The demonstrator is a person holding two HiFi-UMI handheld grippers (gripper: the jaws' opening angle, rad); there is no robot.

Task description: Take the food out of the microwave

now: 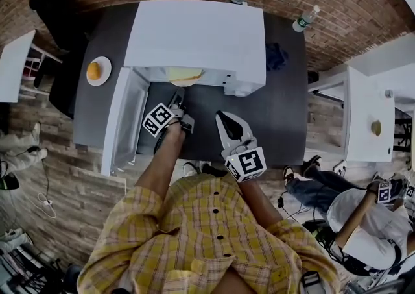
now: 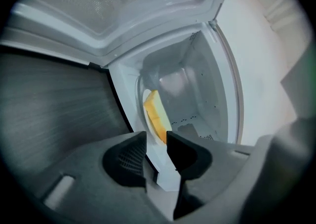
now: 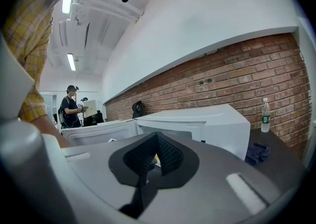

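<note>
1. A white microwave [image 1: 194, 33] stands on a dark table [image 1: 285, 111]. Its door [image 1: 123, 117] is swung open to the left.
2. The food [image 2: 155, 114], a yellow piece, lies on a white plate [image 1: 187, 82] inside the microwave, close to the opening.
3. The left gripper [image 1: 177, 96] is right at the opening and points at the plate. Its jaws stand apart and do not press on anything. I cannot tell if the rim of the plate is already between them.
4. The right gripper [image 1: 224, 117] hangs over the table in front of the microwave, apart from it. Its jaws are together with nothing in them.
5. Left of the microwave, a small plate [image 1: 105, 80] carries an orange fruit [image 1: 94, 71].
</note>
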